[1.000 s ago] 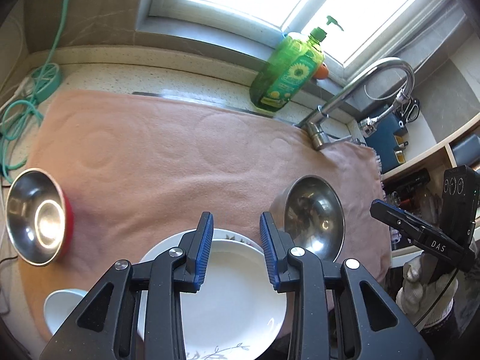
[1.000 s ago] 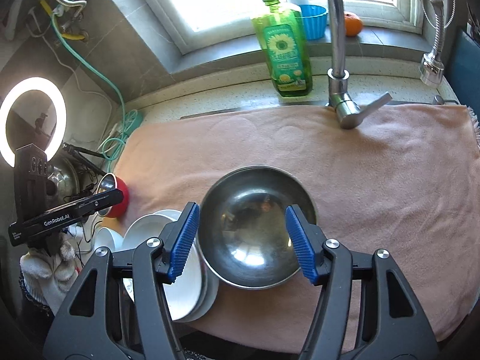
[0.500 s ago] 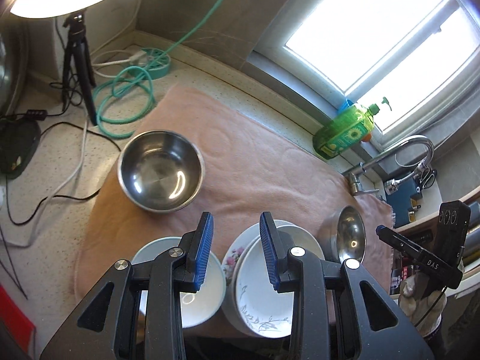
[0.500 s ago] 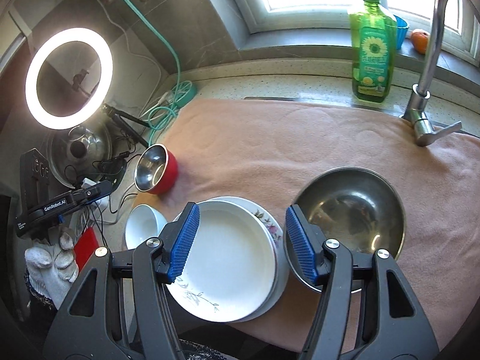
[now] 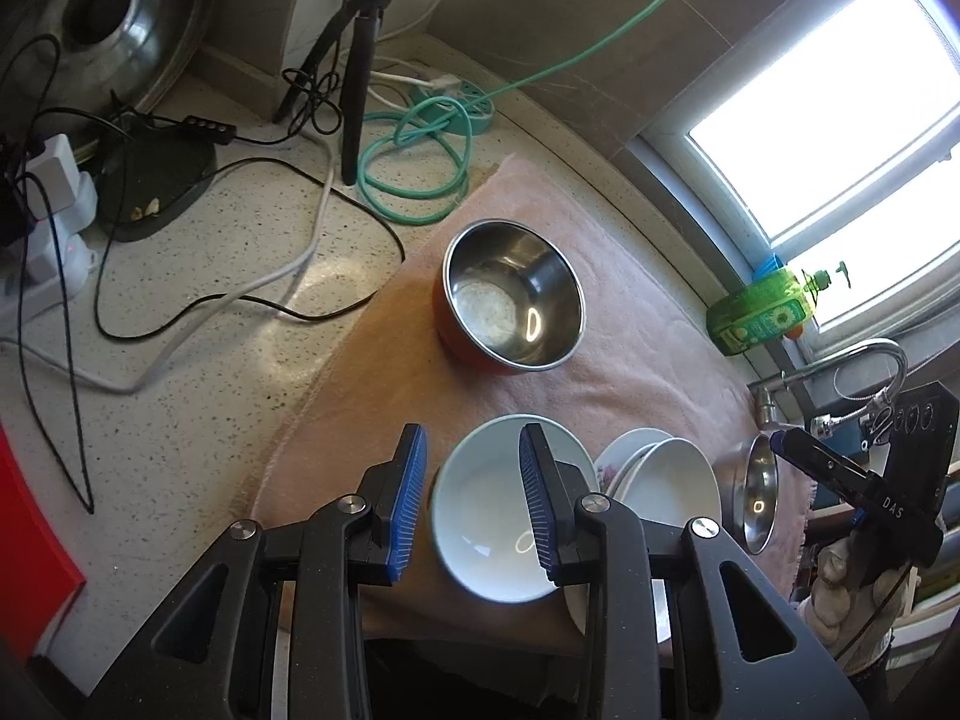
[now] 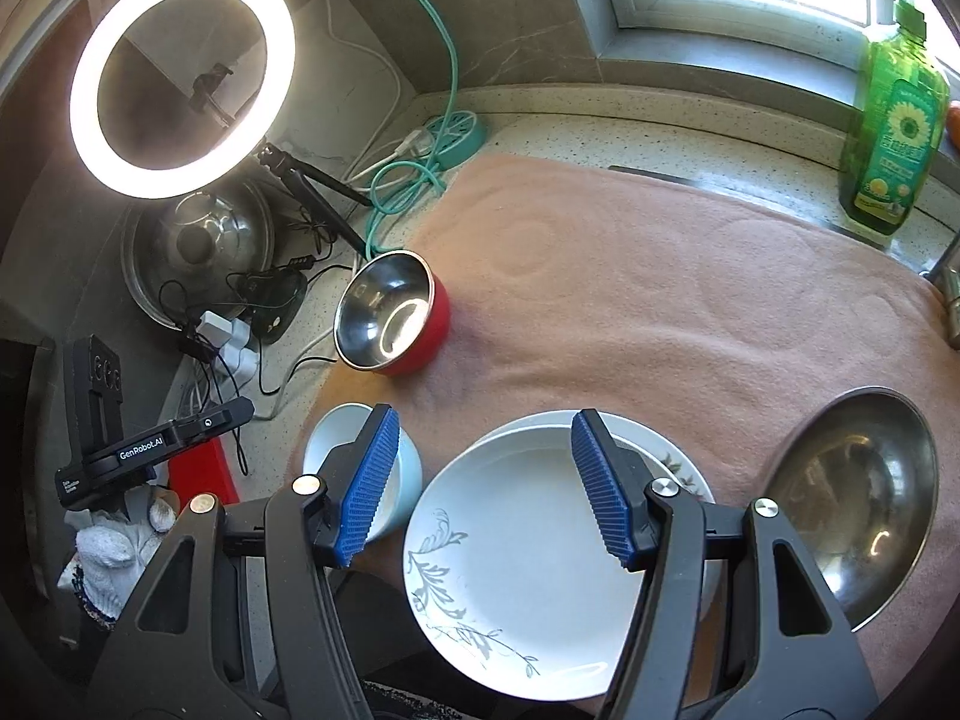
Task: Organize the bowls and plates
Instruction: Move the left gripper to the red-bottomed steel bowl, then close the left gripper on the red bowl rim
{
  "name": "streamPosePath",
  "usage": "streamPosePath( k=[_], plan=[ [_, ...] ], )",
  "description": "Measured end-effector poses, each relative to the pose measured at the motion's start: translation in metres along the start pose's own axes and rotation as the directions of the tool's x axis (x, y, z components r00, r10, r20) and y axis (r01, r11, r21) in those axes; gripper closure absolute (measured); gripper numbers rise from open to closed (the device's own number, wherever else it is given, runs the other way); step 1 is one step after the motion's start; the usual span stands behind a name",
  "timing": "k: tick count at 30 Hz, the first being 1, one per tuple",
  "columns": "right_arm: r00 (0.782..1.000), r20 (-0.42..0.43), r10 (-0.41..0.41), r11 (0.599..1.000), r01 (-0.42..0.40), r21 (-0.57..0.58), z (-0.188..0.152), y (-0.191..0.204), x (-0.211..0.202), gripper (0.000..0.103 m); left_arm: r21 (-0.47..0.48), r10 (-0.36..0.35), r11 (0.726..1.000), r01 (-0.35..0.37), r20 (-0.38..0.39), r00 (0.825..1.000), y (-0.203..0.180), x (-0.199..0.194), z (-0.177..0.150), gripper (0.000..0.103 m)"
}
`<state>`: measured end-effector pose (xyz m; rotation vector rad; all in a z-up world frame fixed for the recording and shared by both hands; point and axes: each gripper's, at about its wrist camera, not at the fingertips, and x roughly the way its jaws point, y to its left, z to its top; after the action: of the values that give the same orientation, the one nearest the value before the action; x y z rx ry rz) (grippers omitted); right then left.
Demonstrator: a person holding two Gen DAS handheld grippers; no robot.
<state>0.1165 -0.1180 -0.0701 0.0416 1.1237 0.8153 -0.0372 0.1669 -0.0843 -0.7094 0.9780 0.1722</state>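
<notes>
Two claws hover over a speckled stone worktop (image 5: 228, 324) draped with a soft pink towel (image 6: 660, 276), below a bright window. The left claw (image 5: 474, 507) is spread wide above a small white ceramic bowl (image 5: 489, 516) at the towel's front corner, gripping nothing. The right claw (image 6: 483, 489) is likewise released over a stack of white plates (image 6: 516, 564) with a grey leaf pattern. A red-sided steel bowl (image 6: 393, 312) sits further back; a wide steel bowl (image 6: 858, 498) lies right of the plates. A glowing ring light (image 6: 180, 78) and tangled cables (image 5: 180, 276) crowd the left.
</notes>
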Motion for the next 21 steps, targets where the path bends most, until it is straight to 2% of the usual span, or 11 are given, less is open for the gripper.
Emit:
streamPosePath(
  k=[5, 8, 18, 21],
  plan=[
    [0.999, -0.028, 0.036, 0.998, -0.034, 0.047, 0.015, 0.010, 0.028, 0.041, -0.002, 0.001, 1.000, -0.001, 0.021, 1.000, 0.010, 0.006, 0.018, 0.073],
    [0.997, -0.056, 0.052, 0.996, -0.048, 0.075, 0.024, 0.012, 0.049, 0.053, 0.025, 0.003, 1.000, -0.004, 0.025, 1.000, 0.009, 0.018, 0.032, 0.073],
    [0.988, -0.125, 0.087, 0.985, -0.067, 0.161, 0.045, 0.012, 0.110, 0.061, 0.049, 0.005, 0.999, -0.002, -0.050, 0.999, 0.012, 0.069, 0.075, 0.073],
    [0.988, -0.132, 0.079, 0.985, -0.057, 0.166, 0.051, 0.013, 0.121, 0.067, 0.070, 0.007, 0.998, -0.002, -0.069, 0.998, 0.010, 0.076, 0.080, 0.073]
  ],
)
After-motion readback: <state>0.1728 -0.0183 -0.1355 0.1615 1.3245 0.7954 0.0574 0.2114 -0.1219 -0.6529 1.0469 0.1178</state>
